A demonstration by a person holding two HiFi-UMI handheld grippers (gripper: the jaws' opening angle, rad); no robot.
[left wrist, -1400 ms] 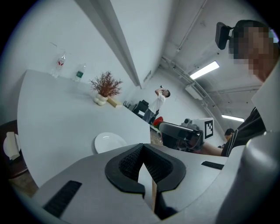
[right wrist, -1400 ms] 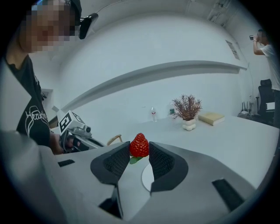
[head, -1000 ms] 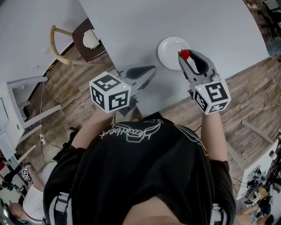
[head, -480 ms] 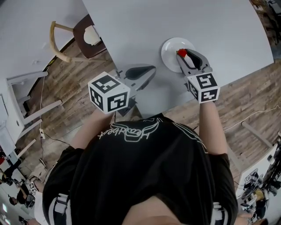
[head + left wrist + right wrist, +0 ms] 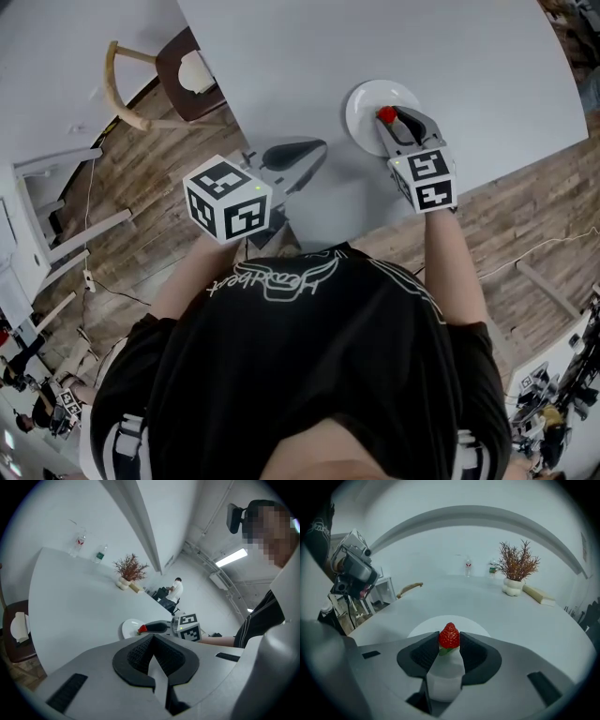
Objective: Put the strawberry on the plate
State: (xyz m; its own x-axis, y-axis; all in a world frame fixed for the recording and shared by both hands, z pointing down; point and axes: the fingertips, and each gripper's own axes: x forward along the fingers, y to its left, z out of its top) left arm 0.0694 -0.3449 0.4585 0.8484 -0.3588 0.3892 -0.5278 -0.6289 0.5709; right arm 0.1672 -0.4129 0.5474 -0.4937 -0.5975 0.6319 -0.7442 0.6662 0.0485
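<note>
Strawberry [image 5: 449, 636] is gripped tip-up between the pads of the right claw [image 5: 390, 122] and is held over the near part of the white plate [image 5: 367, 97] on the grey desk [image 5: 441, 47]. The left claw [image 5: 153, 644] is seen closed and empty by the desk's near edge, apart from the plate.

Right tongs [image 5: 449, 641] cover the plate's [image 5: 423, 626] near half. Underside of strawberry [image 5: 449, 634] is out of sight; contact with plate cannot be told. Labels on 2 bottles [image 5: 468, 567] too small to read.
</note>
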